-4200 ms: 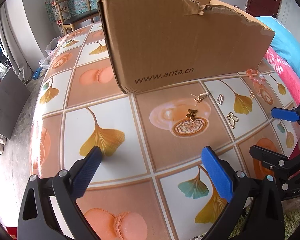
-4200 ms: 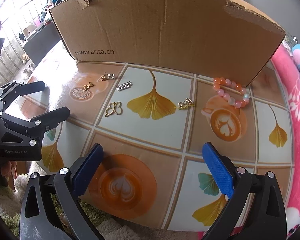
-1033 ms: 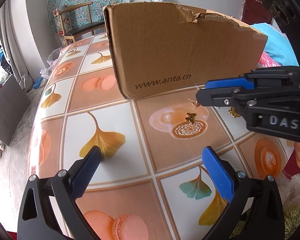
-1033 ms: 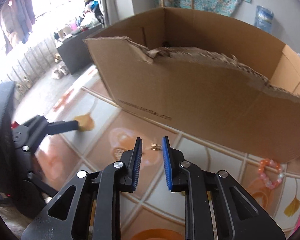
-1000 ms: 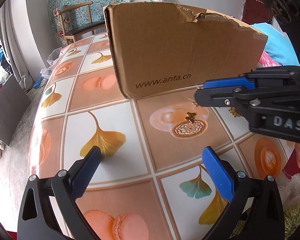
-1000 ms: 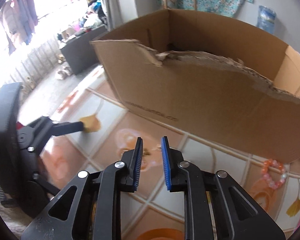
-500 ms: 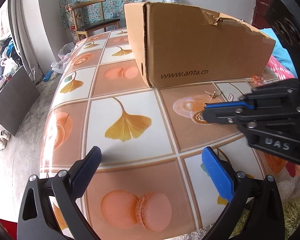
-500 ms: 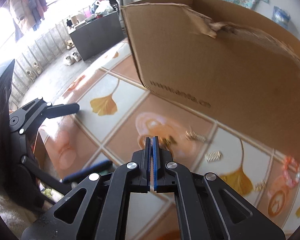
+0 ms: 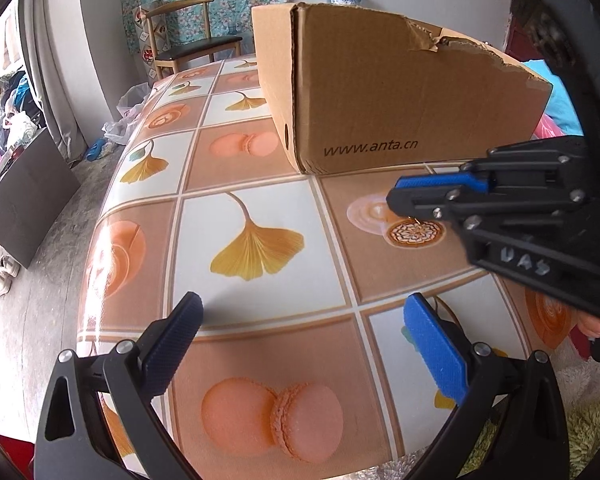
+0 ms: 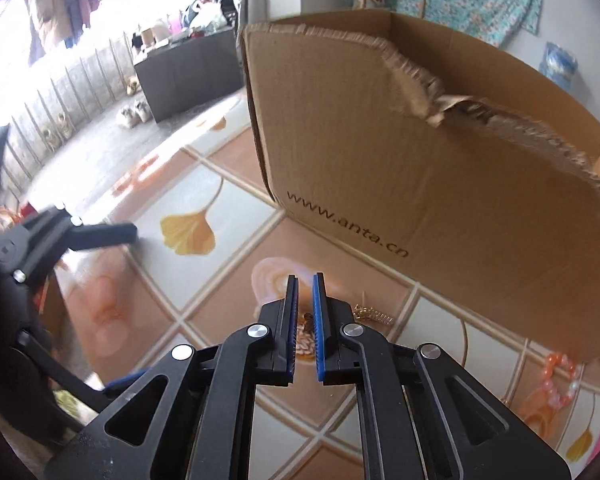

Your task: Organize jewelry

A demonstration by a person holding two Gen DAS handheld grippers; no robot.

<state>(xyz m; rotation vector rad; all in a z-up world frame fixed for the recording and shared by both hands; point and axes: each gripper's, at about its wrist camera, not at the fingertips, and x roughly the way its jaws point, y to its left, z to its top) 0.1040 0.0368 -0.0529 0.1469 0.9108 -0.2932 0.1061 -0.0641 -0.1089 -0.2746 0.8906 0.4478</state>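
Note:
A brown cardboard box (image 9: 400, 92) printed "www.anta.cn" stands open-topped on the patterned table (image 9: 260, 200); it also shows in the right wrist view (image 10: 440, 184). My right gripper (image 10: 304, 284) hovers low over the table, its blue pads a narrow gap apart, with a small gold charm (image 10: 308, 322) seen between them. I cannot tell if the pads touch it. A gold spring-like piece (image 10: 374, 313) lies just right of it. A pink bead bracelet (image 10: 556, 380) lies at far right. My left gripper (image 9: 300, 344) is open and empty near the table's front edge.
In the left wrist view the right gripper (image 9: 404, 194) reaches in from the right, in front of the box. A wooden chair (image 9: 188, 36) stands behind the table. A dark panel (image 9: 24, 196) leans on the floor to the left. Shoes lie on the floor.
My right gripper's pads were shut half a second ago and now stand slightly apart over the gold charm. The left gripper has drawn back and left, staying open.

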